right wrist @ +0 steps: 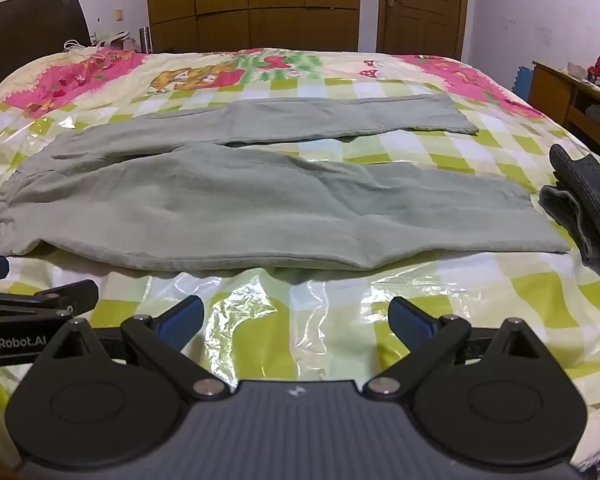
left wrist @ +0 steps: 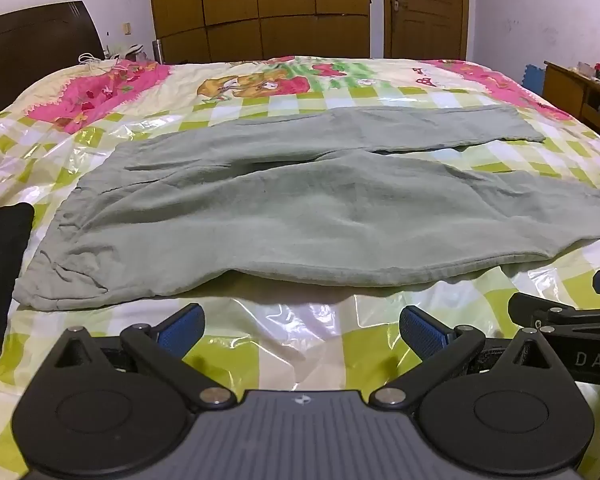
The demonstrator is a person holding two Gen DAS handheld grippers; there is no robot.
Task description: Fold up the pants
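pants (left wrist: 300, 208) lie flat, unfolded, pale green, legs slightly apart.

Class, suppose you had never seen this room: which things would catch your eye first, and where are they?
The pale green pants lie spread flat across the bed, legs apart. Beneath them is a bright checked bedcover under shiny plastic. Folded dark grey clothing sits beside the leg ends.

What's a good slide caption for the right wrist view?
Open right gripper hovers before green pants spread flat on a checkered bedspread, folded dark garment alongside.
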